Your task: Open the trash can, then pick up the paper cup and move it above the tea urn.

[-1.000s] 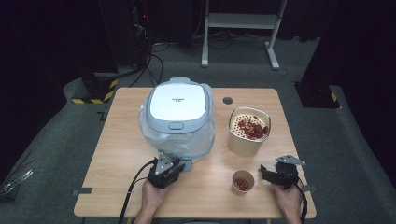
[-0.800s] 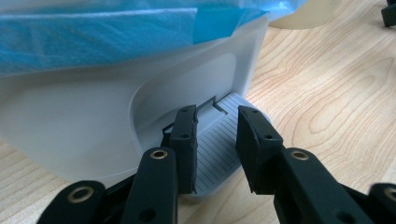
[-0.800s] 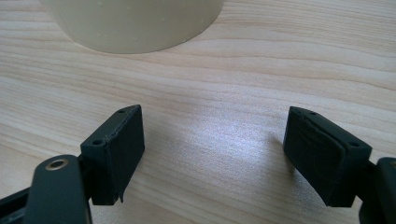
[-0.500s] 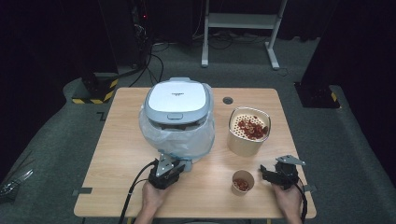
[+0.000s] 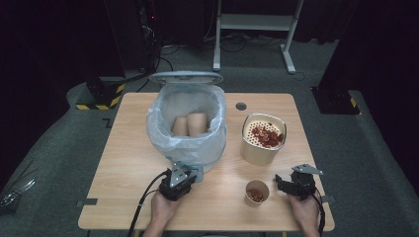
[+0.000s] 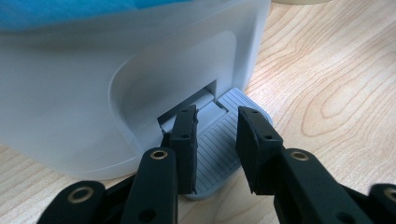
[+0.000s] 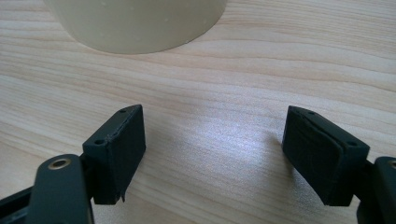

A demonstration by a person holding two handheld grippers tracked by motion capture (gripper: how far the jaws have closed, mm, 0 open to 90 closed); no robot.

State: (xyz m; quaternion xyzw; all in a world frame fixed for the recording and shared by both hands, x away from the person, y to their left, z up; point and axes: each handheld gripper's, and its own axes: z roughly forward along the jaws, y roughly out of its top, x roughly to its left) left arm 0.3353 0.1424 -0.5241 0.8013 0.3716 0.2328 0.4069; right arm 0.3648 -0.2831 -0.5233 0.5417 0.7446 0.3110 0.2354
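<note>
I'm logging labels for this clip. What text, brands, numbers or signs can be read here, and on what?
No readable text anywhere.
Bin: no label shows on its body or raised lid.
Tin and cup: plain, no print.
Left gripper and right gripper: no markings.
Black-and-yellow hazard stripes on a floor base: a sign, no words.

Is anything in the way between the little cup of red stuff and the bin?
Nothing visible. Only bare table lies between the small cup and the bin, and its lid stands up, open.
</note>
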